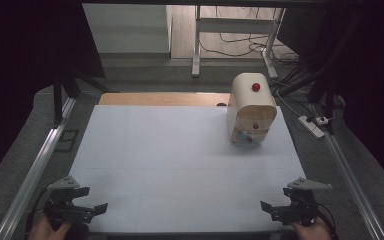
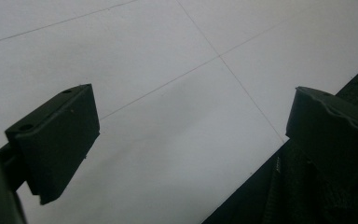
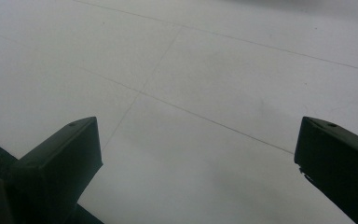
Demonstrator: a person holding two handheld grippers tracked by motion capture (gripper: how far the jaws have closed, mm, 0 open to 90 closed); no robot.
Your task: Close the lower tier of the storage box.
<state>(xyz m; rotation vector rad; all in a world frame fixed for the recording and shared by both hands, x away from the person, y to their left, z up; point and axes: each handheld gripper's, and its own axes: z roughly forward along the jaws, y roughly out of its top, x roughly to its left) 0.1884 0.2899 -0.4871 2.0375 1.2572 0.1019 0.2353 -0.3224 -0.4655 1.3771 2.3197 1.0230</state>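
A small pale wooden cabinet point(image 1: 250, 110) with an arched top, red knobs and front drawers stands at the back right of the white table point(image 1: 180, 165). My left gripper point(image 1: 94, 210) rests at the near left corner, held by a hand, jaws wide apart with nothing between them. At the near right corner my right gripper point(image 1: 271, 210) is likewise open and empty. In the left gripper view the left gripper point(image 2: 189, 135) hangs over the bare white surface near its dark edge. The right gripper point(image 3: 198, 158) faces bare white surface in its own view.
A wooden strip point(image 1: 162, 99) runs along the table's far edge. Metal rails point(image 1: 35, 170) flank both sides. Behind are a desk frame point(image 1: 232, 30) with cables on the floor and a power strip point(image 1: 312, 125) to the right.
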